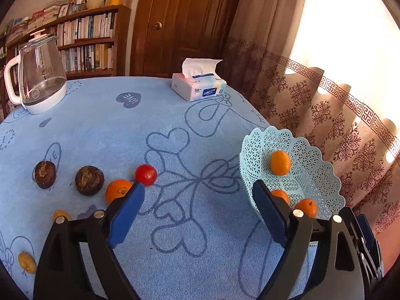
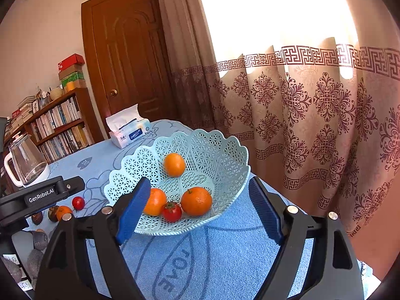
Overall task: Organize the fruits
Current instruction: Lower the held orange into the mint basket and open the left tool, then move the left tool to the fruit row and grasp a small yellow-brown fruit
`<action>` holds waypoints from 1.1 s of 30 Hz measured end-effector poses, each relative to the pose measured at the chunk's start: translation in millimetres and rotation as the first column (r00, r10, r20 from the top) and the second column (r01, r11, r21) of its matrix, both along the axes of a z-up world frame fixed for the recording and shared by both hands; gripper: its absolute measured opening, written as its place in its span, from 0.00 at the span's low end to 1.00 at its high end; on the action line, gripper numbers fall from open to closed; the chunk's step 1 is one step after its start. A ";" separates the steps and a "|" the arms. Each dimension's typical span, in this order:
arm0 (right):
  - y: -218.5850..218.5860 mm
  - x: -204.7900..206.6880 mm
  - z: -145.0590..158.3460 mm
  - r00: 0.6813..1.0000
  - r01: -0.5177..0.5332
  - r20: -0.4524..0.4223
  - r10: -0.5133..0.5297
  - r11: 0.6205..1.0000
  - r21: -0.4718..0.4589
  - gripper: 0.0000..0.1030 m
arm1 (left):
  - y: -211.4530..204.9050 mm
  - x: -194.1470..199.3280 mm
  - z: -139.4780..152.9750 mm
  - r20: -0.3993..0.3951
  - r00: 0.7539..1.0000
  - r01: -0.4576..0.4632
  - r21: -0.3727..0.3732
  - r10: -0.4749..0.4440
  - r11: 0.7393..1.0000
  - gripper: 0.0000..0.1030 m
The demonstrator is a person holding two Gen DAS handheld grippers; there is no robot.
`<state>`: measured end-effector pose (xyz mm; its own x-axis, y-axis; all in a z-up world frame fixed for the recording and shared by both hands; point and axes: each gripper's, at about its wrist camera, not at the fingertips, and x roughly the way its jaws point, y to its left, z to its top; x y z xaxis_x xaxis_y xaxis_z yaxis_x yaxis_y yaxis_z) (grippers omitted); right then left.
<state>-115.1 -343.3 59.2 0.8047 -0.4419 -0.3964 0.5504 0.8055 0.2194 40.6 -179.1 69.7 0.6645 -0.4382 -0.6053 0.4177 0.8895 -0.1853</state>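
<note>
A pale blue lattice basket (image 2: 220,150) stands near the table's right edge. It holds three oranges (image 2: 196,200) and a red tomato (image 2: 171,211). My right gripper (image 2: 200,190) hovers open just in front of the basket, its blue pads apart and pressing on nothing. My left gripper (image 1: 197,195) is open too, over bare blue cloth, with the basket (image 1: 312,155) to its right. Left of it on the cloth lie a tomato (image 1: 146,174), an orange (image 1: 117,190), two dark brown fruits (image 1: 89,180) and two small yellow fruits (image 1: 27,262).
A glass kettle (image 1: 37,80) stands at the far left of the table and a tissue pack (image 1: 197,87) at the far edge. Bookshelf (image 1: 85,40) and door (image 1: 182,25) are behind. A patterned curtain (image 2: 312,115) hangs close to the right. Grey stones (image 2: 40,240) lie at lower left.
</note>
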 end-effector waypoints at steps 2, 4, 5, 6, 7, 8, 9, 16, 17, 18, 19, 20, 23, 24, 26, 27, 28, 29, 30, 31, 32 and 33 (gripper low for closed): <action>0.4 0.3 0.1 1.000 -0.004 0.001 0.004 1.000 -0.001 0.80 | 5.0 -1.1 -0.6 0.007 1.000 -0.015 0.002 0.015 1.000 0.88; 1.1 0.3 0.3 1.000 -0.007 0.001 0.007 1.000 -0.004 0.80 | 9.3 -2.1 -0.8 0.016 0.999 -0.030 0.007 0.030 1.000 0.90; 1.4 0.5 0.5 1.000 -0.009 0.001 0.009 1.000 -0.005 0.80 | 11.7 -2.9 -1.1 0.023 0.999 -0.039 0.014 0.038 0.999 0.90; 1.5 0.8 0.8 1.000 -0.009 0.002 0.009 1.000 -0.005 0.80 | 13.9 -4.1 -1.5 0.030 0.999 -0.046 0.020 0.045 0.999 0.90; 1.2 0.5 0.8 1.000 -0.009 0.002 0.009 1.000 -0.005 0.80 | 16.4 -5.1 -1.7 0.036 0.998 -0.051 0.025 0.050 0.998 0.90; 1.3 0.4 0.8 1.000 -0.009 0.002 0.009 1.000 -0.005 0.80 | 18.9 -5.9 -2.1 0.041 0.998 -0.057 0.029 0.056 0.998 0.90; 1.3 0.5 0.8 1.000 -0.010 0.002 0.010 1.000 -0.005 0.80 | 22.1 -6.5 -2.3 0.042 0.997 -0.062 0.029 0.061 0.998 0.90; 3.2 0.6 1.4 1.000 -0.015 0.003 0.015 1.000 -0.010 0.80 | 51.3 -7.2 -4.7 0.033 0.993 -0.118 0.018 0.118 0.993 0.90; 2.8 0.7 1.2 1.000 -0.015 0.003 0.015 1.000 -0.009 0.80 | 56.5 -7.2 -5.1 0.032 0.991 -0.128 0.018 0.127 0.992 0.90; 2.8 0.7 1.3 1.000 -0.015 0.003 0.015 1.000 -0.009 0.80 | 61.8 -7.6 -5.9 0.031 0.990 -0.138 0.019 0.137 0.990 0.90; 2.8 0.7 1.2 1.000 -0.015 0.003 0.015 1.000 -0.009 0.80 | 67.2 -7.5 -6.6 0.030 0.989 -0.148 0.021 0.148 0.989 0.90; 2.8 0.7 1.2 1.000 -0.015 0.003 0.015 1.000 -0.010 0.80 | 72.7 -8.0 -7.2 0.028 0.987 -0.159 0.021 0.158 0.987 0.90; 3.3 0.7 1.3 1.000 -0.015 0.005 0.015 1.000 -0.011 0.80 | 90.2 -10.2 -10.3 0.026 0.982 -0.189 0.030 0.188 0.982 0.90; 3.7 0.6 1.3 1.000 -0.015 0.006 0.015 1.000 -0.013 0.80 | 96.1 -11.4 -11.3 0.027 0.980 -0.198 0.033 0.197 0.980 0.90; 4.0 0.1 1.5 1.000 -0.015 0.008 0.015 1.000 -0.015 0.80 | 107.4 -13.7 -13.8 0.027 0.976 -0.218 0.042 0.217 0.975 0.90; 4.4 0.1 1.6 1.000 -0.015 0.009 0.016 1.000 -0.017 0.80 | 112.9 -15.2 -15.2 0.026 0.974 -0.227 0.044 0.226 0.973 0.90; 4.7 0.0 1.7 1.000 -0.015 0.009 0.016 1.000 -0.018 0.80 | 118.4 -17.0 -16.8 0.026 0.972 -0.236 0.050 0.235 0.970 0.90; 4.9 -0.2 1.8 1.000 -0.015 0.010 0.015 1.000 -0.018 0.80 | 123.6 -18.0 -18.2 0.025 0.969 -0.246 0.056 0.245 0.968 0.90; 5.0 -0.8 1.9 1.000 -0.015 0.011 0.015 1.000 -0.019 0.80 | 128.5 -19.4 -19.6 0.024 0.968 -0.252 0.061 0.251 0.966 0.90; 5.4 -0.8 1.9 1.000 -0.015 0.011 0.015 1.000 -0.020 0.80 | 133.2 -21.0 -21.0 0.024 0.966 -0.258 0.066 0.257 0.964 0.90; 5.6 -0.7 2.2 1.000 -0.015 0.011 0.015 1.000 -0.020 0.80 | 137.8 -22.6 -22.4 0.025 0.964 -0.265 0.071 0.264 0.962 0.90; 6.0 -0.6 2.5 1.000 -0.015 0.011 0.015 1.000 -0.022 0.80 | 141.6 -24.1 -23.6 0.024 0.963 -0.269 0.076 0.268 0.960 0.90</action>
